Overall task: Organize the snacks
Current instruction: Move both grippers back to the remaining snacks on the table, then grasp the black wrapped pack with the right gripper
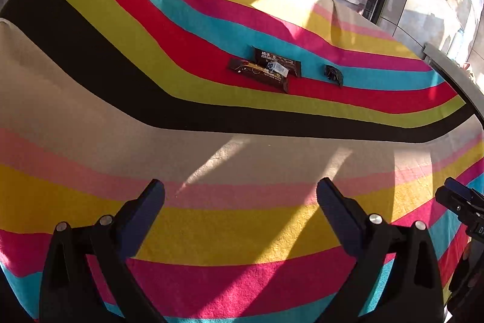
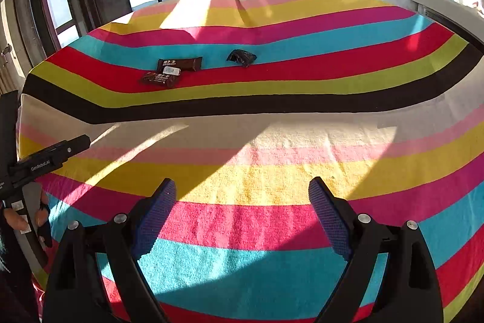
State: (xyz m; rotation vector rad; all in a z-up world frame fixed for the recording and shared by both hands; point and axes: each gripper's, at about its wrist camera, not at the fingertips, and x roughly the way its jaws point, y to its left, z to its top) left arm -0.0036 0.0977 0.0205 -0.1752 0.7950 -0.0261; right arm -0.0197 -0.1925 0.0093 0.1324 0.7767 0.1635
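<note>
Two dark brown snack bars lie overlapped on the red stripe of the striped cloth, with a small white packet on top of them. A small crumpled dark wrapper lies to their right. In the right wrist view the bars, the white packet and the dark wrapper lie far ahead. My left gripper is open and empty, low over the near stripes. My right gripper is open and empty, also near the front.
A striped cloth covers the whole table. Windows and dark frames stand behind the far edge. A grey ledge runs along the right side. The right gripper's body shows in the left wrist view; the left gripper's body shows in the right wrist view.
</note>
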